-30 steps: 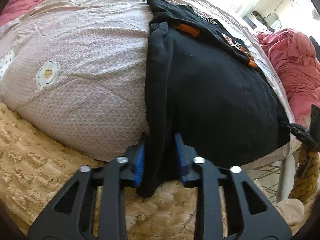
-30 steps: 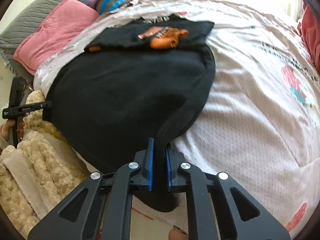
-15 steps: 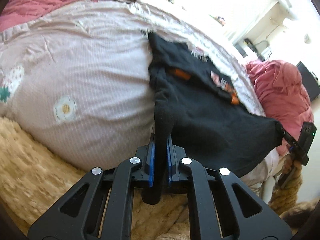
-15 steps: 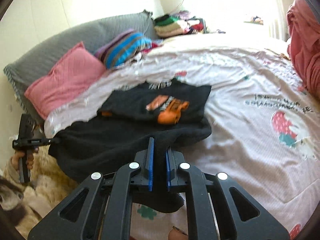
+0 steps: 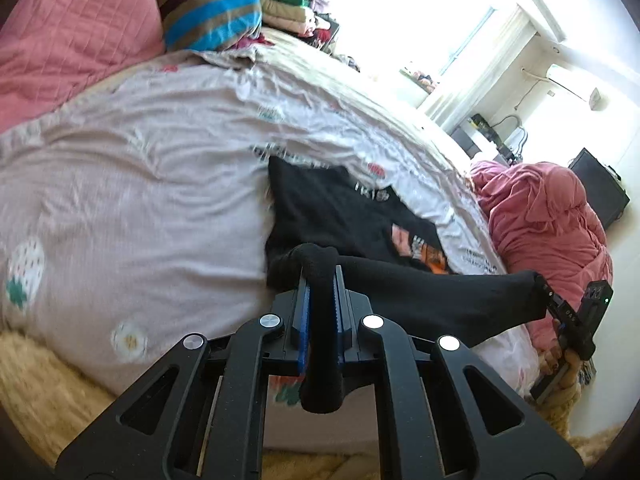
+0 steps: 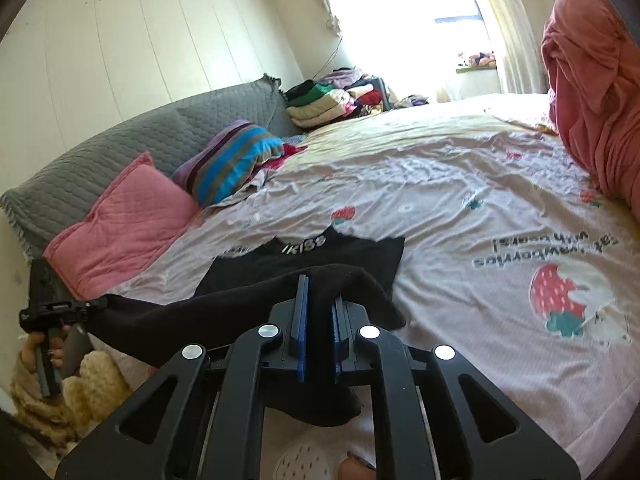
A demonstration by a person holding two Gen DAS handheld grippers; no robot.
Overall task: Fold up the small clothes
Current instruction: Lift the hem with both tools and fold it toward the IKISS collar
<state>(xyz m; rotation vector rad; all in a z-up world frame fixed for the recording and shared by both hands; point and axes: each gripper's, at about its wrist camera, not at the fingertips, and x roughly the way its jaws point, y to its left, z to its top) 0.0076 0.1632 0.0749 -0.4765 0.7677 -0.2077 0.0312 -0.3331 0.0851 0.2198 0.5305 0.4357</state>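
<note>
A small black top (image 5: 344,216) with white lettering and an orange print lies on the pink strawberry bedspread (image 5: 132,200). Its near hem is lifted off the bed and stretched between my two grippers. My left gripper (image 5: 320,312) is shut on the hem's left corner. My right gripper (image 6: 318,332) is shut on the right corner. The raised hem (image 6: 224,316) hangs above the rest of the top (image 6: 320,252) and hides much of its print. Each gripper shows at the far edge of the other's view, the right one (image 5: 560,312) and the left one (image 6: 64,308).
A pink pillow (image 6: 120,224) and a striped pillow (image 6: 236,160) lie against a grey headboard (image 6: 120,144). A pile of folded clothes (image 6: 328,100) sits beyond them. A heap of pink bedding (image 6: 592,80) is at the right. A beige fluffy blanket (image 5: 44,392) lies at the bed's near edge.
Both grippers have lifted the black hem up off the bed and carried it towards the collar. The left gripper shut on the hem about a second ago.
</note>
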